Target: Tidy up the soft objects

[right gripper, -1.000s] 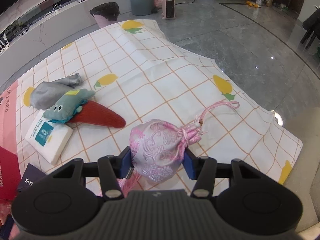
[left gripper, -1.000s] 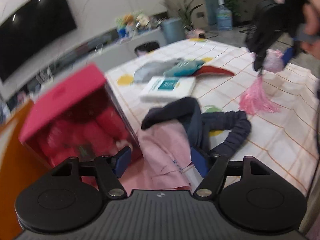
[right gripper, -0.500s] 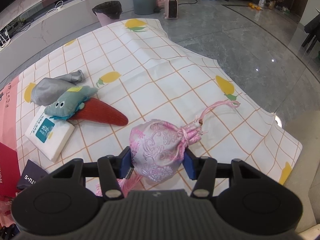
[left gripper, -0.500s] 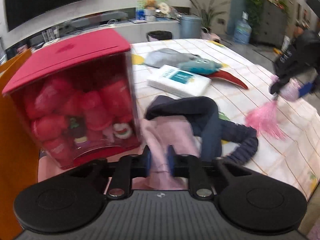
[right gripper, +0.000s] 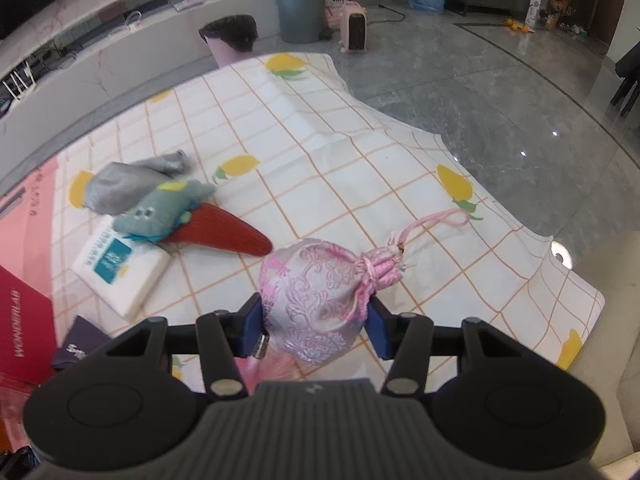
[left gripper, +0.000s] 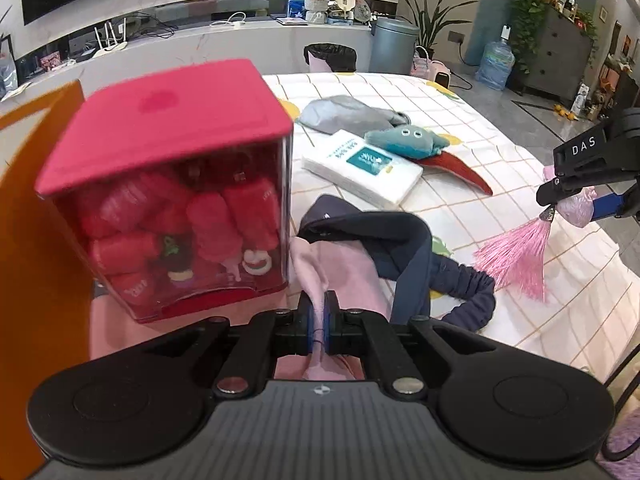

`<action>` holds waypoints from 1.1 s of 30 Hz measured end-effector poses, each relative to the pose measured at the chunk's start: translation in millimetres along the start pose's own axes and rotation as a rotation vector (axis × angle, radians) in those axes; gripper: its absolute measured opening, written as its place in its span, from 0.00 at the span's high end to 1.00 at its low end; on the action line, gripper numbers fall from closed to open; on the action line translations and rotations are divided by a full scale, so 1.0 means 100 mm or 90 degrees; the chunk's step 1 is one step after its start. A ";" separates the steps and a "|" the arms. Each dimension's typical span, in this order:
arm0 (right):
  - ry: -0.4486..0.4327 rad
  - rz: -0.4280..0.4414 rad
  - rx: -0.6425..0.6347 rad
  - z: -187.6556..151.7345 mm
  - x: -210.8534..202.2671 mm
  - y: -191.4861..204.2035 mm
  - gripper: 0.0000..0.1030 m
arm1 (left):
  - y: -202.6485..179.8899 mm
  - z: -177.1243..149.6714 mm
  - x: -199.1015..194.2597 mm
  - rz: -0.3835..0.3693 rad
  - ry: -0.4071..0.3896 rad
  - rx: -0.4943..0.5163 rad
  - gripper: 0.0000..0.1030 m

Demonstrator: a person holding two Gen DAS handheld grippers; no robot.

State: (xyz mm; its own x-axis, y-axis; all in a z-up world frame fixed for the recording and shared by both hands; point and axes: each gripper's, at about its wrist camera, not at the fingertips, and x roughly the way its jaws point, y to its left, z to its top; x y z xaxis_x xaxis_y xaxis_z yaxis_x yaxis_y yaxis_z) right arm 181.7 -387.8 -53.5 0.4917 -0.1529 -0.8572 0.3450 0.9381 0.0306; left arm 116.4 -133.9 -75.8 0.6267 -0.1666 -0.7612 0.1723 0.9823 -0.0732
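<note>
**Both grippers loaded**

We found the left gripper (left gripper: 319,316) pinching a fold of pink cloth (left gripper: 340,272), a red box (left gripper: 176,184) just to its left. The right gripper (right gripper: 316,320) clamped the pouch (right gripper: 316,292), held above the tablecloth (right gripper: 360,168).

In the left wrist view a lidded box (left gripper: 168,184) full of rolled cloths stands on the table (left gripper: 460,216) at the left. Just right of it a cloth (left gripper: 340,268) lies partly under a dark garment (left gripper: 404,244). Behind these sits a tissue pack (left gripper: 360,168); a plush toy (left gripper: 408,142) rests on its far edge, with a crumpled bag (left gripper: 344,114) behind that. A tasselled pouch (right gripper: 316,296) hangs at the right, above the table.
</note>
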 end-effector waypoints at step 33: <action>-0.333 0.389 -0.181 -0.55 -2.40 1.53 0.48 | 1.94 0.37 -1.81 0.199 -0.155 -0.193 0.95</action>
State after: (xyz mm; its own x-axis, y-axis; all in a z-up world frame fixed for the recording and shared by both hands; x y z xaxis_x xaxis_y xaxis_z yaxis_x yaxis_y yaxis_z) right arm 72.2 -190.5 128.7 0.8560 0.3477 -0.3825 -0.2805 0.9340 0.2211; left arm 64.8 83.5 71.6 0.7783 0.1600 -0.6072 -0.2579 0.9631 -0.0768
